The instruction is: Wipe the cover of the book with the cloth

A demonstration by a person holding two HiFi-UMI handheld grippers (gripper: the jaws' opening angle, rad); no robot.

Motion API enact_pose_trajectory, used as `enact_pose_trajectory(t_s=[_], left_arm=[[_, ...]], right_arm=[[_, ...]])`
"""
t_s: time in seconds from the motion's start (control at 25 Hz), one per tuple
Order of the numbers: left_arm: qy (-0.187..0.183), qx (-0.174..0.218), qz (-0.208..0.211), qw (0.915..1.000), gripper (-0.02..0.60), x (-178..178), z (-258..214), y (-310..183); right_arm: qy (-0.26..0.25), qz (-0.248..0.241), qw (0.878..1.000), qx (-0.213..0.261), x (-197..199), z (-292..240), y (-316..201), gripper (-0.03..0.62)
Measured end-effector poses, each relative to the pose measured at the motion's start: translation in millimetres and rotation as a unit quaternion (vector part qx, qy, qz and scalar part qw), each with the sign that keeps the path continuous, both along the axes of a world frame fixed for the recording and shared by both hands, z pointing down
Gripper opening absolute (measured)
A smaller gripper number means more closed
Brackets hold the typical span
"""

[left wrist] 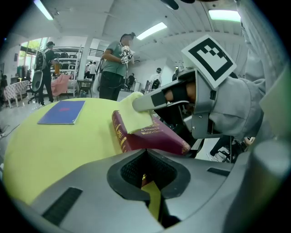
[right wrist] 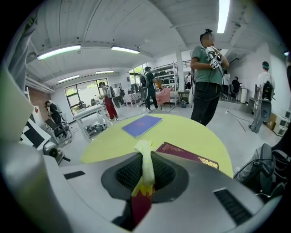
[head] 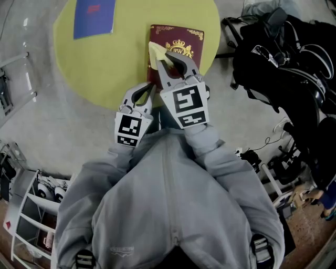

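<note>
A maroon book [head: 181,39] with gold ornaments lies flat near the right edge of the round yellow-green table [head: 94,68]. My right gripper [head: 169,62] is shut on a pale yellow cloth [head: 155,51], which rests on the book's left part. The right gripper view shows the cloth [right wrist: 145,164] pinched between the jaws, with the book [right wrist: 191,156] just beyond. My left gripper [head: 148,89] is shut with nothing in it, its tips at the book's near left corner. In the left gripper view, the cloth [left wrist: 134,116] lies on the book [left wrist: 154,136] under the right gripper [left wrist: 159,100].
A blue notebook [head: 94,16] lies at the table's far left. Black bags and gear [head: 283,58] are piled on the floor to the right, and a white rack [head: 26,210] stands at the lower left. A person [right wrist: 207,77] stands beyond the table.
</note>
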State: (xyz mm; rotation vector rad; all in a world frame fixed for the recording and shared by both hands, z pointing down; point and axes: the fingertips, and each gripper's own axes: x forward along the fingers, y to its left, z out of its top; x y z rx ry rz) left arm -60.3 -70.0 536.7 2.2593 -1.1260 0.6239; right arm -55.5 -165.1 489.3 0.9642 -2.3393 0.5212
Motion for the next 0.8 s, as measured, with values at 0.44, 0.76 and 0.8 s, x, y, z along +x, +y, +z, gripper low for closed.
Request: enact_pose_trajectory(t_s=[0.44,0.76,0.8], left_arm=[[0.005,-0.003,-0.001,1.0,0.018,-0.2,1.0,-0.8],[0.004,-0.003,0.001,1.0,0.018,-1.0,1.4,-1.3],[0.004,-0.003,0.001,1.0,0.018,-0.8,0.9,-1.1]], right_arm=[[0.004,-0.002,0.999,-0.042,-9.5,33.3,8.7,0.055],[0.029,-0.009,0.999,-0.029,-8.5,43.8,8.9,0.055],[0.032,-0.011,0.999,-0.027,-7.8,43.5,9.0,0.055]])
